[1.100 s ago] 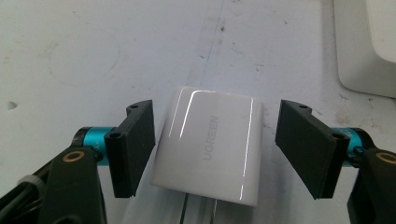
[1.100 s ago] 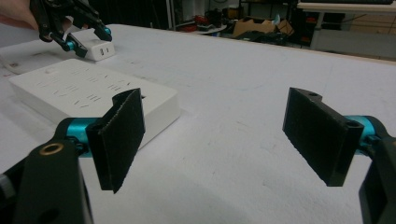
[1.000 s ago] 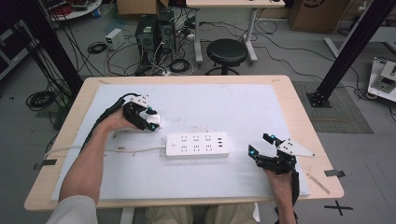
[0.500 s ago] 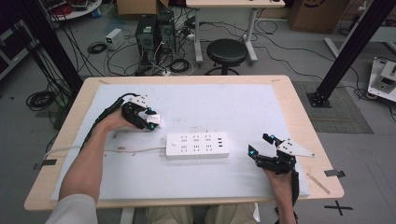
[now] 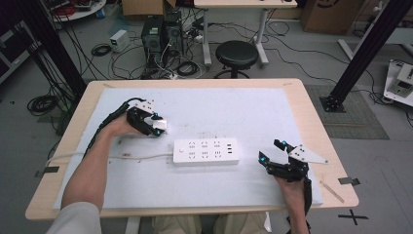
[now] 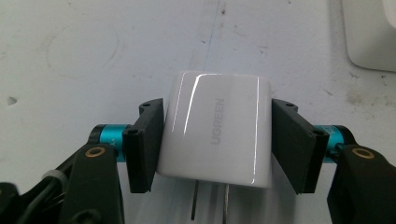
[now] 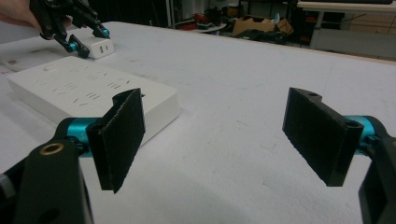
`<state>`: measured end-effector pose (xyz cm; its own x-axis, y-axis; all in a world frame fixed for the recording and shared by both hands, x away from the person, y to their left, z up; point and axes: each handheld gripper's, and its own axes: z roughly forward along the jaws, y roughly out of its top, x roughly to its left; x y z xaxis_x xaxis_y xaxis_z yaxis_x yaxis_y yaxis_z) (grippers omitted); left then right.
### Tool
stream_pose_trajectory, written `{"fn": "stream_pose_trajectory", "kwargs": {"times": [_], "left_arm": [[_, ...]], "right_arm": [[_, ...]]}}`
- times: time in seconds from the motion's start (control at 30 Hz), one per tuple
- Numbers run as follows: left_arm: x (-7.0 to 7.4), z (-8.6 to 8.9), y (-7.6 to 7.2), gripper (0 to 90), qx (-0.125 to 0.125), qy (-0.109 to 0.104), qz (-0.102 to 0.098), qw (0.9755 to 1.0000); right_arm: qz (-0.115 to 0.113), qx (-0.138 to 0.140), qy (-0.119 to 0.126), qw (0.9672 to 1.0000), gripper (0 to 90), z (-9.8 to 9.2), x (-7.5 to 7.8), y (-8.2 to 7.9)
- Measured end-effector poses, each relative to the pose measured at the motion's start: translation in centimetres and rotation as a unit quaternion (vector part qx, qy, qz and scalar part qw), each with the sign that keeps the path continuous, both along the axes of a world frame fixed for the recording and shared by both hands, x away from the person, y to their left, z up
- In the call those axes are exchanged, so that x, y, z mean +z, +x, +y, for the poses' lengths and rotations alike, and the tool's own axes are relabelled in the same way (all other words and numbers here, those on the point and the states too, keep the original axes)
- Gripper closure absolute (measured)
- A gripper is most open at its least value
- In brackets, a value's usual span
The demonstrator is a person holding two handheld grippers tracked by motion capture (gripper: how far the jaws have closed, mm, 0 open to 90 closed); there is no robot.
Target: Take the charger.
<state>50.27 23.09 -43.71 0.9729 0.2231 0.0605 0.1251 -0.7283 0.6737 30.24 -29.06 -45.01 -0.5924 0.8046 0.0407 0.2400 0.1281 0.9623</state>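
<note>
A white UGREEN charger (image 6: 217,133) sits between the pads of my left gripper (image 6: 217,142), prongs pointing back toward the camera. Both pads press its sides, so the gripper is shut on it. In the high view that gripper (image 5: 155,124) holds the charger (image 5: 160,126) low over the white mat, just left of and beyond the white power strip (image 5: 207,151). The strip lies flat in the middle, its cable (image 5: 122,157) running left. My right gripper (image 5: 270,150) rests to the strip's right, jaws wide open and nothing between them (image 7: 215,135). The strip (image 7: 88,91) lies ahead on its left.
A white mat (image 5: 234,112) covers most of the wooden table (image 5: 336,161). A black stool (image 5: 236,53) and computer cases (image 5: 163,29) with cables stand on the floor beyond the far edge. A black frame post (image 5: 360,53) rises at the right.
</note>
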Motion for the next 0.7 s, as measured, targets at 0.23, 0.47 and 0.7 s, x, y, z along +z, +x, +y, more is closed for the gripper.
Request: {"fn": "stream_pose_trajectory", "kwargs": {"times": [0.23, 0.47, 0.7], "left_arm": [[0.1, 0.0, -0.2, 41.9, 0.003, 0.003, 0.002, 1.0000], [0.2, 0.1, -0.1, 42.0, 0.011, 0.002, 0.008, 0.9999], [1.0, 0.3, -0.6, 42.4, 0.026, 0.002, -0.001, 0.9997]], "right_arm": [[-0.001, 0.000, -0.001, 1.0000, 21.5, 0.0, 0.0, 0.0], [-0.001, 0.000, -0.001, 1.0000, 21.5, 0.0, 0.0, 0.0], [0.004, -0.001, 0.002, 1.0000, 21.5, 0.0, 0.0, 0.0]]}}
